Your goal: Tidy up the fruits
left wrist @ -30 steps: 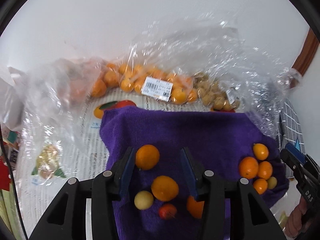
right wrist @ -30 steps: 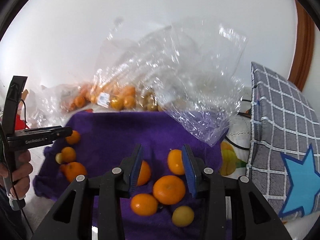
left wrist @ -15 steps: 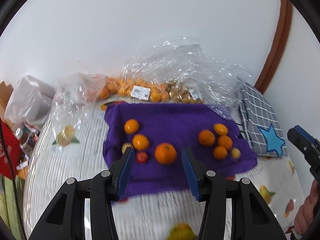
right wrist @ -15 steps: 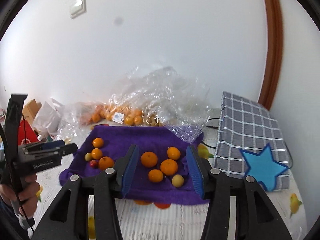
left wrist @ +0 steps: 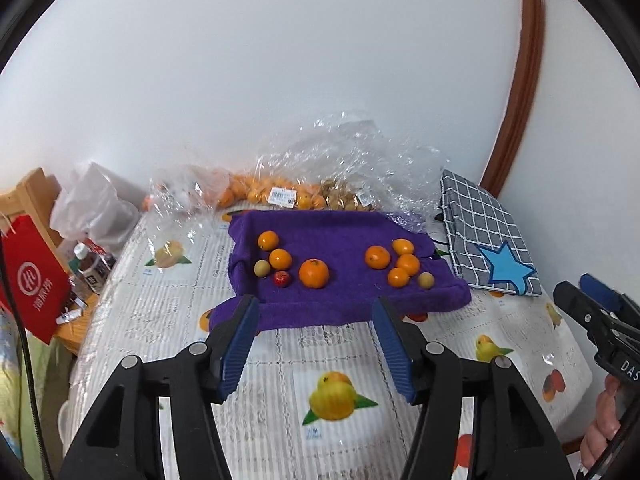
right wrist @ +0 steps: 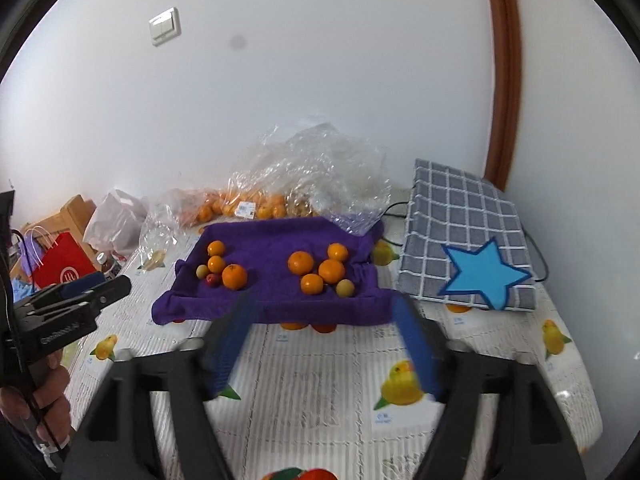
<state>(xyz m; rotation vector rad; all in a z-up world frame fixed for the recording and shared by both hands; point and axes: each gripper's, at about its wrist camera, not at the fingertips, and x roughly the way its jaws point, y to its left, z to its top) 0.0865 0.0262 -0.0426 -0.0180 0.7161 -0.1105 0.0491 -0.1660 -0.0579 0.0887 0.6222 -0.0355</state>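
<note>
A purple towel [left wrist: 344,236] [right wrist: 280,240] lies on the fruit-print tablecloth and carries two fruit clusters. The left cluster has oranges [left wrist: 314,273] [right wrist: 234,276], a pale yellow fruit [left wrist: 262,268] and a small red one [left wrist: 281,279]. The right cluster has several oranges [left wrist: 377,257] [right wrist: 331,271] and a pale fruit [left wrist: 425,280] [right wrist: 344,289]. My left gripper [left wrist: 314,308] hovers back from the towel's near edge, jaws opening, nothing between them. My right gripper [right wrist: 320,304] is likewise pulled back, jaws opening and blurred, empty.
Clear plastic bags [left wrist: 352,168] holding small oranges and brownish fruit lie behind the towel against the wall. A grey checked cushion [right wrist: 464,240] with a blue star sits to the right. A red paper bag [left wrist: 32,280], bottle and white bag crowd the table's left side.
Both grippers have pulled back and up from just over the fruit, so the whole towel and table now show. Both sets of jaws have widened, the right more.
</note>
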